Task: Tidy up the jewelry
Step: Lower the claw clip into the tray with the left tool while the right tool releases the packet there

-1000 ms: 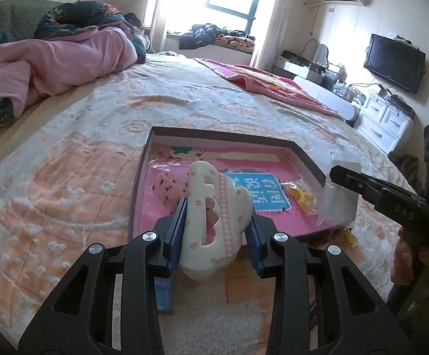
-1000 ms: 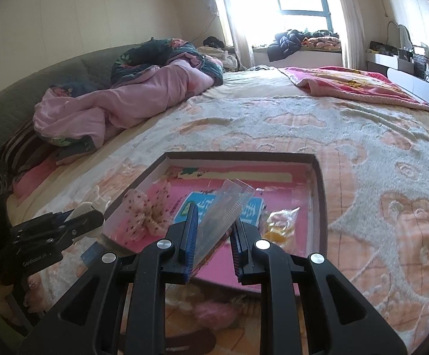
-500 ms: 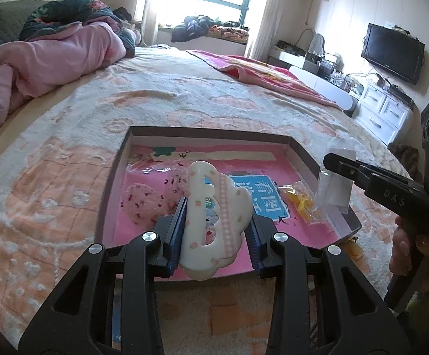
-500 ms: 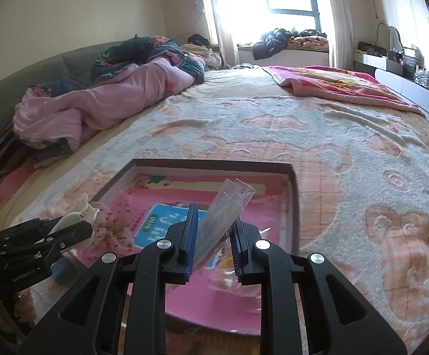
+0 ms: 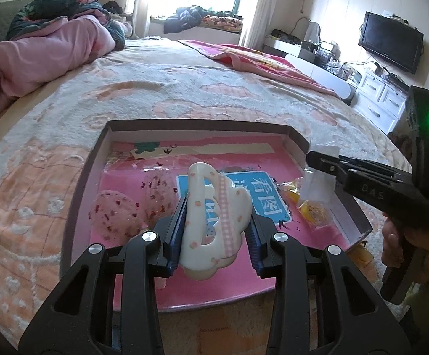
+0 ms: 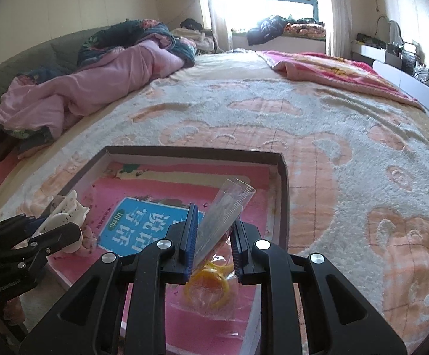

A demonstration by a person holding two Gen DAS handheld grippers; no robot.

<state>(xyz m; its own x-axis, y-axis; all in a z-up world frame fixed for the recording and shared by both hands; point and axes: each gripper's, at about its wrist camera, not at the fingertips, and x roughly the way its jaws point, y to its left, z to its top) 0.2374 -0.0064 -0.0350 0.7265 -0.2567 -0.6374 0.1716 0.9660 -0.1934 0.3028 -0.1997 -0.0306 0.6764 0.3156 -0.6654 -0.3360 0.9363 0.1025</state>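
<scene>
A shallow box with a pink printed floor lies on the bed; it also shows in the right wrist view. My left gripper is shut on a white hair claw clip above the box's near left part. My right gripper is shut on a clear plastic bag over the box's right side; the gripper also shows in the left wrist view. A bagged yellow ring item lies in the box under it. A pink spotted bow lies in the box at left.
The bed is covered by a peach and white plush blanket. A pink quilt is heaped at the far left. A red blanket lies far right. A TV and white drawers stand beyond the bed's right edge.
Both grippers have moved forward over the box with their loads still held. The right gripper now hangs above the bagged yellow item.
</scene>
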